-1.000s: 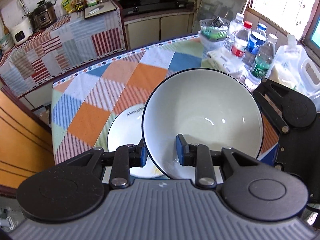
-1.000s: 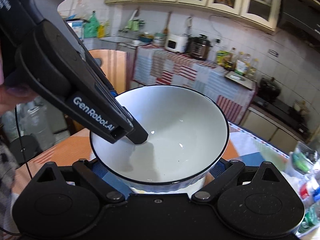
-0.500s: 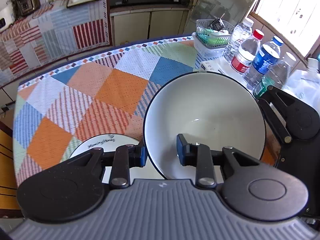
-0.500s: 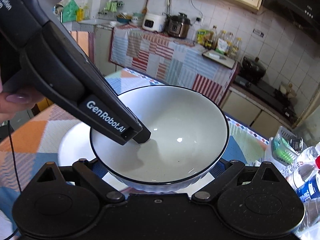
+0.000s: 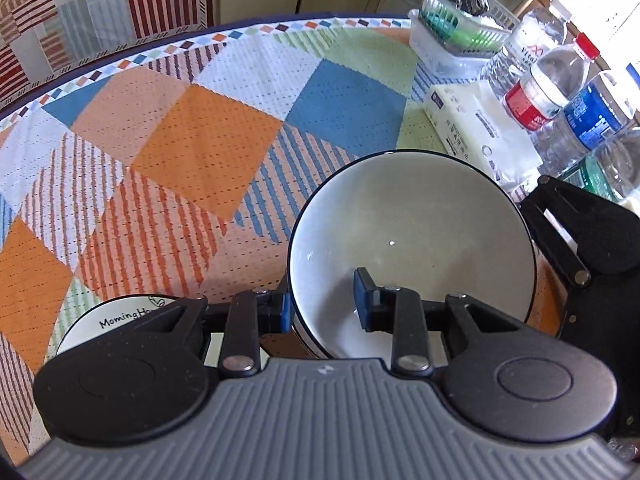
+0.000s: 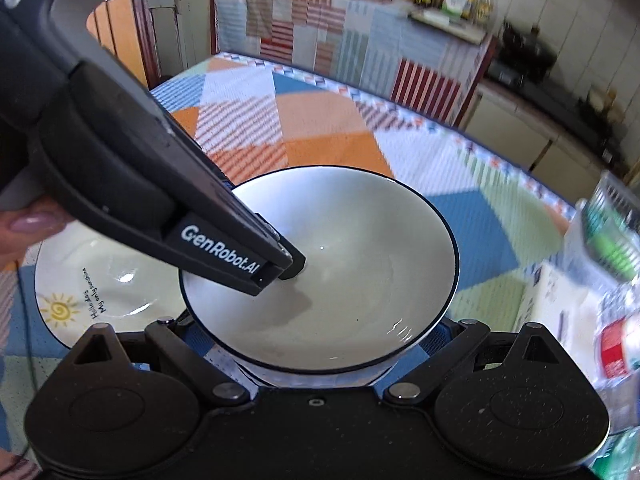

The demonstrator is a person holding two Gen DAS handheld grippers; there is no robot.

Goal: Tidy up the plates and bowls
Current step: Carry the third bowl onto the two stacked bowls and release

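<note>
Both grippers hold one white bowl (image 5: 412, 240) with a dark rim, above the worktop (image 5: 200, 140), which wears a patchwork cloth of orange, blue, green and striped squares. Left gripper (image 5: 322, 306): jaws straddle the bowl's near wall, one blue pad outside, the other inside; the outer pad lies against the wall, but whether the inner pad presses on it cannot be told. Right gripper (image 6: 316, 340): jaws spread wide, closed on the bowl's lower body from both sides; pads mostly hidden under the rim. From the right wrist view the left gripper's finger reaches over the rim into the bowl. A plate (image 6: 100, 280) with a sun drawing and lettering lies on the worktop, to the left of and below the bowl; the bowl's edge overlaps it in view, contact cannot be told. Bottles (image 5: 560, 80), a tissue pack (image 5: 480, 132) and a basket (image 5: 460, 20) stand along the worktop's right side. A fingertip (image 6: 32, 224) shows at the left edge of the right wrist view
</note>
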